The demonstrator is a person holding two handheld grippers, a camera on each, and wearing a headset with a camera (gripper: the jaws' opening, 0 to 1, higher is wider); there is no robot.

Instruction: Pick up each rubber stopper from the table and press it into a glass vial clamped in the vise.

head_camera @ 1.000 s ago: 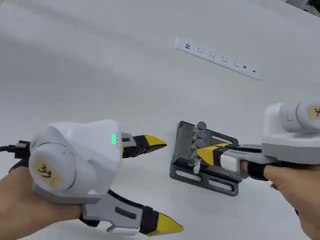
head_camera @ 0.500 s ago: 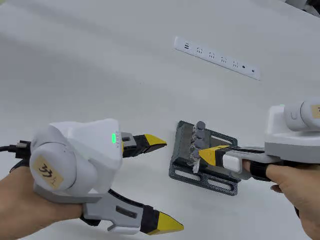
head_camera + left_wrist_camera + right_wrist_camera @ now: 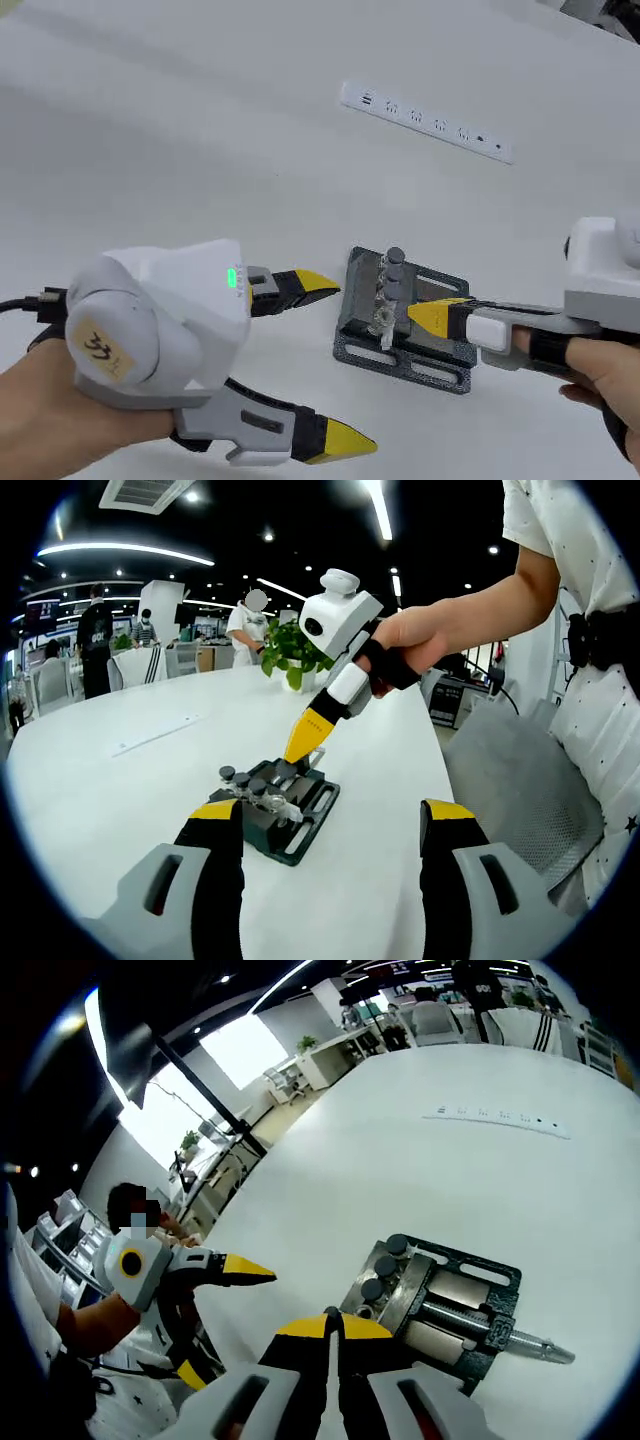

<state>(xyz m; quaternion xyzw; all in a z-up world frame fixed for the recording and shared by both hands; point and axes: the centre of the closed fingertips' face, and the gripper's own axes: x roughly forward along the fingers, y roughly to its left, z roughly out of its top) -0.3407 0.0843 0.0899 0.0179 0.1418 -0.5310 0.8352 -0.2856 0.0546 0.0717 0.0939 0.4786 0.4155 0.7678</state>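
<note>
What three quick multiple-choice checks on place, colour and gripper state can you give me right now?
1. The power strip lies: A) beyond the vise B) on the vise C) under the vise.
2. The stoppers in the vials are: A) red B) dark grey C) white.
3. The left gripper is: A) shut on a stopper B) shut empty C) open.
Answers: 1 A, it lies farther up the table than the vise; 2 B, grey caps top the vials; 3 C, its jaws stand wide apart.

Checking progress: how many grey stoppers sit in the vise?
3: far stopper, middle stopper, near stopper, in a row in the vise. The right gripper may hide another.
</note>
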